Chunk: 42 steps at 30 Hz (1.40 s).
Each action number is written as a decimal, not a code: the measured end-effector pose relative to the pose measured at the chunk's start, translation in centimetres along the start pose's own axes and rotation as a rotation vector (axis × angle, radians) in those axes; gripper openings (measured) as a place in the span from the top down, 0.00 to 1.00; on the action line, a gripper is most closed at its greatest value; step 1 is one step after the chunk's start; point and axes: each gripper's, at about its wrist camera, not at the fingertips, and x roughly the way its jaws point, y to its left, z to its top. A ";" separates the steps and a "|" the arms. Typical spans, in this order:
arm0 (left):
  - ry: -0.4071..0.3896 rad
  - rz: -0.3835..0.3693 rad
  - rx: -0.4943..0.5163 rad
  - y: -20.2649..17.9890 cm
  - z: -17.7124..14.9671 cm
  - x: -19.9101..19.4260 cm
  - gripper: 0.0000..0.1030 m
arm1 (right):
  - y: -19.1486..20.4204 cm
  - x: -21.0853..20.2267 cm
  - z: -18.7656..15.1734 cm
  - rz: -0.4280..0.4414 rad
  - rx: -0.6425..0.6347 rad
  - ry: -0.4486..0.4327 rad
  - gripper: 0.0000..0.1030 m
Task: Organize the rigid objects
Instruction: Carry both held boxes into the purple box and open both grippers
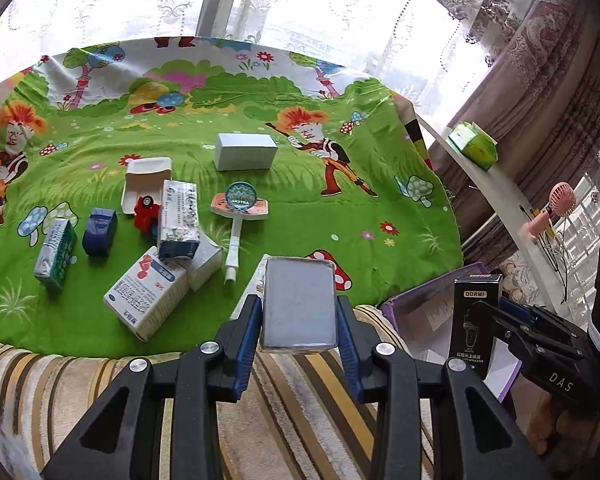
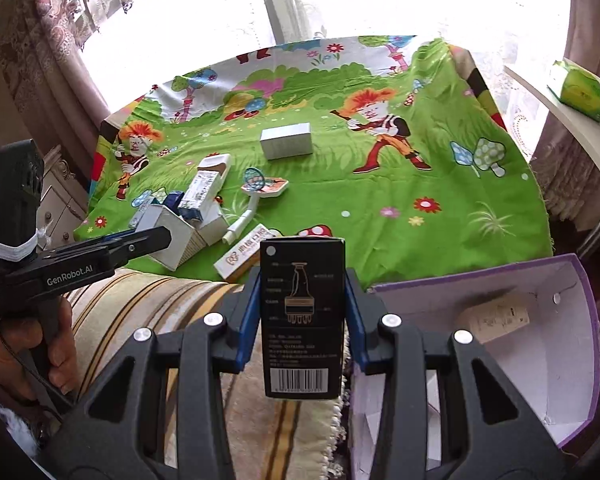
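My left gripper (image 1: 299,308) is shut on a grey-white box (image 1: 298,304), held above the striped cushion near the table's front edge. My right gripper (image 2: 302,304) is shut on a tall black box (image 2: 302,320) with a barcode; the same black box (image 1: 476,320) shows at the right of the left wrist view. Several small boxes lie on the green cartoon cloth (image 1: 340,216): a red-and-white medicine box (image 1: 146,292), a blue-white carton (image 1: 179,220), a green-white box (image 1: 55,254), a dark blue box (image 1: 99,232) and a white box (image 1: 245,151) further back. A purple-edged open box (image 2: 540,320) stands beside my right gripper.
A red toy (image 1: 146,212) and an open white case (image 1: 146,184) lie among the boxes, with a white-handled round tag (image 1: 240,204) nearby. A long white carton (image 2: 244,258) sits at the cloth's front. A white shelf (image 1: 500,188) at the right carries a green tissue pack (image 1: 474,144) and a pink fan (image 1: 556,204).
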 end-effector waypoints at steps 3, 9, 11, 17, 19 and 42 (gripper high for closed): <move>0.032 -0.028 0.060 -2.7 -0.2 1.0 0.63 | -3.5 -1.0 -1.4 -0.068 0.062 0.001 0.59; 0.089 -0.072 0.164 -7.3 -0.6 2.8 0.63 | -9.7 -1.8 -4.1 -0.188 0.180 0.027 0.59; 0.109 -0.090 0.195 -8.6 -0.7 3.5 0.63 | -11.4 -1.8 -5.0 -0.220 0.212 0.040 0.59; 0.161 -0.121 0.254 -11.6 -1.0 5.3 0.63 | -15.3 -1.0 -7.2 -0.264 0.292 0.096 0.59; 0.166 -0.125 0.273 -12.5 -1.1 5.7 0.63 | -15.8 -0.7 -7.6 -0.271 0.305 0.107 0.59; 0.125 -0.119 0.276 -11.3 -1.1 3.8 0.36 | -17.1 -0.6 -7.6 -0.273 0.340 0.112 0.38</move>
